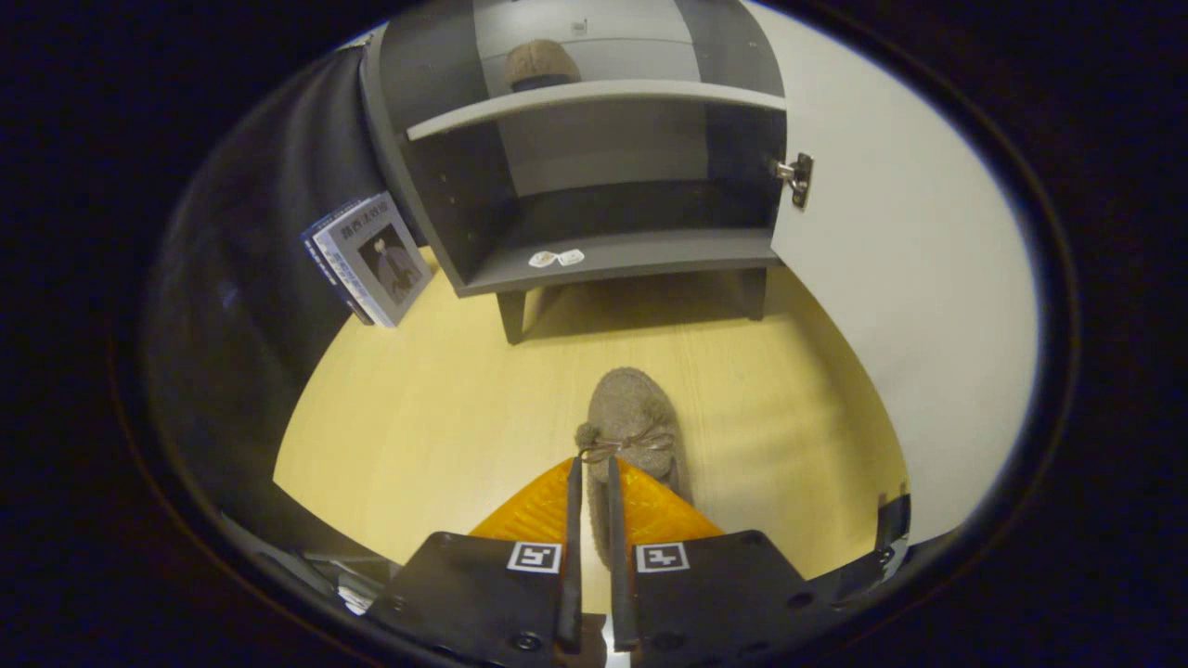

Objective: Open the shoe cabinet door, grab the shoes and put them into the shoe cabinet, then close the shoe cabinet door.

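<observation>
The fuzzy grey-brown slipper (629, 417) lies on the pale wooden floor (418, 417) with its long axis running straight away from the claw (594, 459) toward the shoe cabinet (594, 186); its rounded toe points at the cabinet and its heel end comes back under the fingers. A thin bow (631, 443) with a pompom crosses the top of the slipper just ahead of the fingertips. The claw is clenched on the slipper: its two fingers stand nearly parallel with only a narrow gap, pinching the rear upper of the shoe between them just behind the bow. A bare stretch of floor separates the slipper's toe from the cabinet's front edge, and the floor is open to both sides of the shoe. The cabinet is open; its white door (910, 278) swings out to the right, hung on a metal hinge (796, 176), and its inner face runs along the right side of the floor. The lower compartment holds only two small white stickers (557, 258) near its front lip. On the shelf (594, 97) above sits a second matching slipper (541, 65), toward the back. A stack of books (371, 260) leans against the dark wall left of the cabinet, well apart from the shoe.
</observation>
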`<state>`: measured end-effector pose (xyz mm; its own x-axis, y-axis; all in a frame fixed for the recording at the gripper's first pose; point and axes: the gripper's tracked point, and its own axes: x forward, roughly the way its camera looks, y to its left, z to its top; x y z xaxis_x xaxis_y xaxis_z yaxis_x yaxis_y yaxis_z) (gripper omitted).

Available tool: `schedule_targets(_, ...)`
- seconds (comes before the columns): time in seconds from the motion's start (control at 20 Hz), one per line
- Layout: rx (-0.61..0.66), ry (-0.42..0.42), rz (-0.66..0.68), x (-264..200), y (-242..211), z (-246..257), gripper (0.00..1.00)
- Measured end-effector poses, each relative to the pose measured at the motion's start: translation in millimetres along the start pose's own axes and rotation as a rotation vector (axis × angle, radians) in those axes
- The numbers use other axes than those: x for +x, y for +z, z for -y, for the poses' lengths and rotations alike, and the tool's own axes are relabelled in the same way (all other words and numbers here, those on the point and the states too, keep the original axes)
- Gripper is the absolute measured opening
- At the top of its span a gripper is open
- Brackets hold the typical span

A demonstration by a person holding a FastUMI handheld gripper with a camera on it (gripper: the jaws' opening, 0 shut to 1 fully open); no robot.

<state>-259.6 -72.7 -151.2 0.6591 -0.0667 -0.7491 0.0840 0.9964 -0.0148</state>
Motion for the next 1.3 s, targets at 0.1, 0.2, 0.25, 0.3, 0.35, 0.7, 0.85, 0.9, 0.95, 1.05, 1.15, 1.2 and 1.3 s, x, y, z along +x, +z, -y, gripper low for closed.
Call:
schedule_targets(0.1,-0.01,-0.002,-0.033,4.1,-6.2,-0.7,0.15)
schedule_targets(0.2,-0.018,-0.002,-0.07,7.7,-15.7,-1.1,0.15)
schedule_targets(0.25,-0.023,-0.005,-0.086,8.8,-19.5,-1.1,0.15)
schedule_targets(0.3,-0.029,-0.012,-0.103,9.7,-23.5,0.6,0.15)
schedule_targets(0.35,-0.034,-0.018,-0.124,10.9,-29.5,1.9,0.15)
schedule_targets(0.7,-0.026,-0.044,-0.212,14.6,-51.6,5.4,0.18)
schedule_targets(0.85,-0.027,-0.05,-0.219,18.8,-53.5,5.6,0.2)
schedule_targets(0.9,-0.028,-0.05,-0.22,20.3,-53.5,5.7,0.19)
schedule_targets(0.95,-0.031,-0.052,-0.222,21.3,-53.7,5.9,0.19)
schedule_targets(1.05,-0.045,-0.059,-0.213,24.0,-52.4,8.1,0.18)
schedule_targets(1.15,-0.058,-0.071,-0.199,27.5,-54.8,9.6,0.18)
schedule_targets(1.2,-0.076,-0.071,-0.182,29.6,-50.4,11.1,0.15)
schedule_targets(1.3,-0.087,-0.073,-0.167,37.3,-50.3,14.1,0.07)
